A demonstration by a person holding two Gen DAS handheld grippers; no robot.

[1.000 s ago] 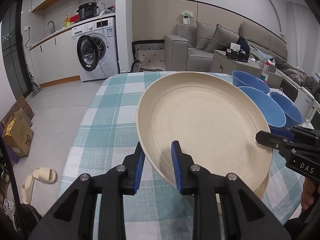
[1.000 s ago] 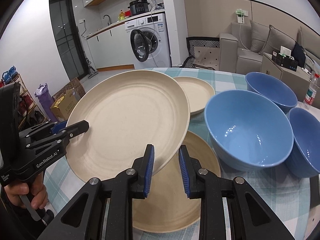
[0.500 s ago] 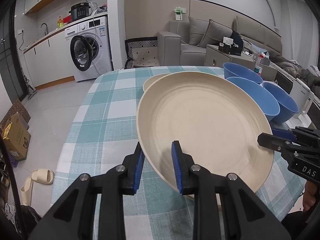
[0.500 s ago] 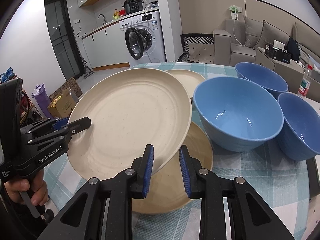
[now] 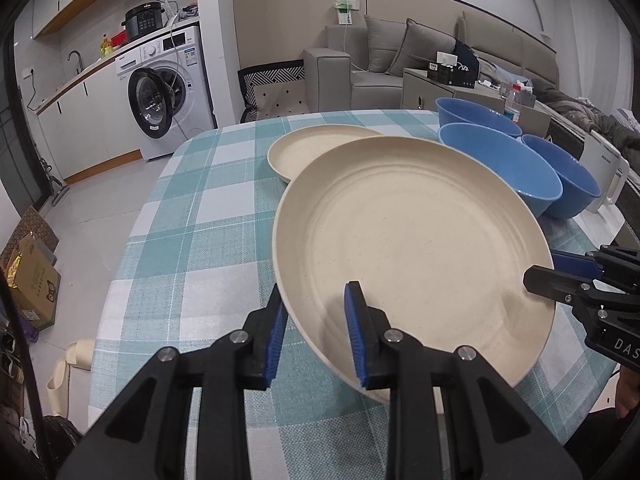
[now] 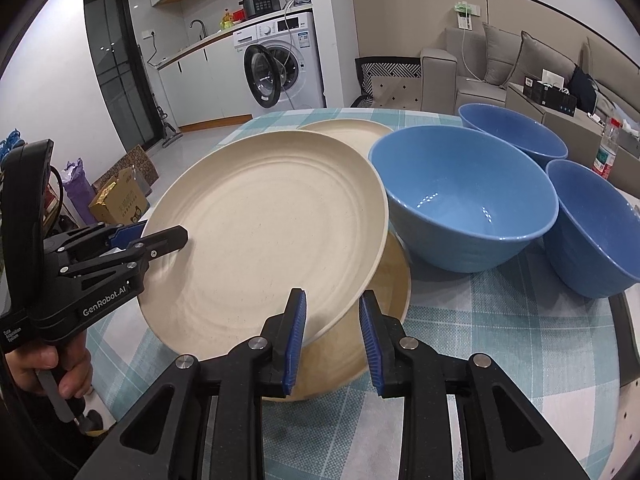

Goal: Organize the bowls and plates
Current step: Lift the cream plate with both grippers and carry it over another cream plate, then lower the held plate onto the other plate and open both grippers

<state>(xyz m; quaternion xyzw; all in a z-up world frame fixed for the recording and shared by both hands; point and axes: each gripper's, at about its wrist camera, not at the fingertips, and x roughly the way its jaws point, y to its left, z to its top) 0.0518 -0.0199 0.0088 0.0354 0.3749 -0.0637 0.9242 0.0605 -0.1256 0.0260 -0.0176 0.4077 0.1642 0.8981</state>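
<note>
A large cream plate (image 5: 412,236) (image 6: 264,224) is held tilted above the checked table by both grippers. My left gripper (image 5: 316,336) (image 6: 160,240) is shut on its left rim. My right gripper (image 6: 332,336) (image 5: 540,270) is shut on its right rim. A second cream plate (image 6: 376,304) lies flat on the table just under it. A third cream plate (image 5: 316,148) (image 6: 348,130) lies farther back. Three blue bowls (image 6: 464,196) (image 6: 512,136) (image 6: 592,228) stand to the right, also in the left wrist view (image 5: 504,164).
The table has a teal checked cloth (image 5: 192,240), its edge near on the left. Beyond are a washing machine (image 5: 168,88), a grey sofa (image 5: 384,64) and a cardboard box (image 5: 32,280) on the floor. A bottle (image 6: 606,148) stands behind the bowls.
The held plate has moved down and toward the plate lying under it, and both grippers have come lower over the table. Both grips are unchanged.
</note>
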